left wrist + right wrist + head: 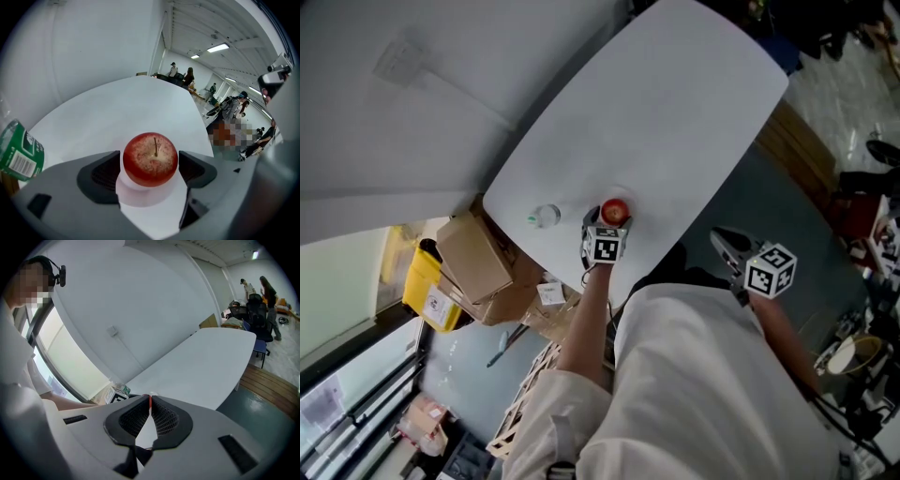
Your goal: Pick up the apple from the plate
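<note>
On the table (pixel 675 112) in the head view, the apple (pixel 615 211) sits right ahead of the left gripper (pixel 602 230), with the right gripper (pixel 731 246) well apart. Left gripper view: jaws wide, straddling the apple on its plate (pixel 140 194), stem up. Right gripper view: jaws together, empty.

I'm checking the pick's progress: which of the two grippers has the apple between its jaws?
The left gripper: its open jaws flank the apple, while the right gripper is shut and empty.
</note>
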### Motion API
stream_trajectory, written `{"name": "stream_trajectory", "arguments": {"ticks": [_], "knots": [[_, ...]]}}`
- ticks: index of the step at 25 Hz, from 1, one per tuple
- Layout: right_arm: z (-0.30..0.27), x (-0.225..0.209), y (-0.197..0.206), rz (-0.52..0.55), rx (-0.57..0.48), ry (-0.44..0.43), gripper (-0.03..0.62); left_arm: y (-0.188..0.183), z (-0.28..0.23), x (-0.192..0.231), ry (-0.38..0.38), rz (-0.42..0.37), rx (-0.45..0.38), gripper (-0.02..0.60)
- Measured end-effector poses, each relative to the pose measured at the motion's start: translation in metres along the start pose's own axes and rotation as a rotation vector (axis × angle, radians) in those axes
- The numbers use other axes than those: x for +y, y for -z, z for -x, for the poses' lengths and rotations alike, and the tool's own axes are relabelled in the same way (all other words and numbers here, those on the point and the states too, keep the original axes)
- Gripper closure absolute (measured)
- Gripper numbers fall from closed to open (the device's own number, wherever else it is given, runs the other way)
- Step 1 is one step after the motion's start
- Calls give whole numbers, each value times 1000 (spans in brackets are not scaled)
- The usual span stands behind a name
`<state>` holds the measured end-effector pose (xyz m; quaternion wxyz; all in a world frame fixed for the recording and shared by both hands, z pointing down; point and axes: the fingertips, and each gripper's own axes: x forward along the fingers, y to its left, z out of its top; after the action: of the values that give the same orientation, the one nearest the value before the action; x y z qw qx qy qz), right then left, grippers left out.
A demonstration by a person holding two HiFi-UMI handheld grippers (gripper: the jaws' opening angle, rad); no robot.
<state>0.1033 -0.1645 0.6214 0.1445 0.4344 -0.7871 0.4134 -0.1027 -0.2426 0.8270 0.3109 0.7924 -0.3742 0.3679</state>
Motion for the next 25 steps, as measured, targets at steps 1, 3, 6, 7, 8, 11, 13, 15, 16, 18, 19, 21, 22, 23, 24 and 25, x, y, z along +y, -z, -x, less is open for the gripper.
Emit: {"name": "stream_trajectory", "arguments": {"ticks": [1, 3, 6, 7, 8, 11, 13, 15, 16, 18, 19, 21, 22, 23, 24, 25], "knots": [[0, 0, 0, -3, -2, 5, 556, -1, -1, 1, 4, -3, 0, 195], [1, -2, 1, -7, -5, 14, 556, -2, -3, 0, 16, 1, -3, 219], [4, -6, 2, -7, -9, 25, 556, -3, -2, -1, 32, 20, -13, 221], [4, -6, 2, -6, -11, 28, 556, -3, 0, -2, 33, 23, -16, 222], [5, -6, 2, -6, -13, 30, 556, -3, 3, -3, 36, 25, -20, 222], [5, -5, 0, -2, -23, 29, 556, -6, 12, -7, 50, 31, -31, 222], [5, -3, -2, 3, -27, 24, 556, -9, 20, -10, 61, 37, -44, 222], [5, -1, -3, 9, -33, 19, 556, -11, 29, -14, 69, 39, -57, 222], [6, 0, -3, 10, -37, 17, 556, -13, 34, -16, 73, 39, -63, 222], [7, 0, -3, 12, -47, 13, 556, -16, 44, -20, 78, 38, -74, 222], [8, 0, -3, 12, -51, 10, 556, -17, 49, -22, 77, 42, -80, 222], [12, -3, -3, 15, -56, 1, 556, -19, 57, -27, 70, 54, -95, 222], [14, -4, -4, 19, -56, -3, 556, -21, 62, -30, 66, 60, -103, 222], [14, -6, -5, 26, -56, -8, 556, -24, 67, -33, 62, 64, -111, 222], [15, -7, -7, 34, -57, -14, 556, -26, 72, -36, 59, 66, -119, 222], [16, -9, -10, 43, -58, -21, 556, -28, 77, -41, 56, 67, -126, 223]]}}
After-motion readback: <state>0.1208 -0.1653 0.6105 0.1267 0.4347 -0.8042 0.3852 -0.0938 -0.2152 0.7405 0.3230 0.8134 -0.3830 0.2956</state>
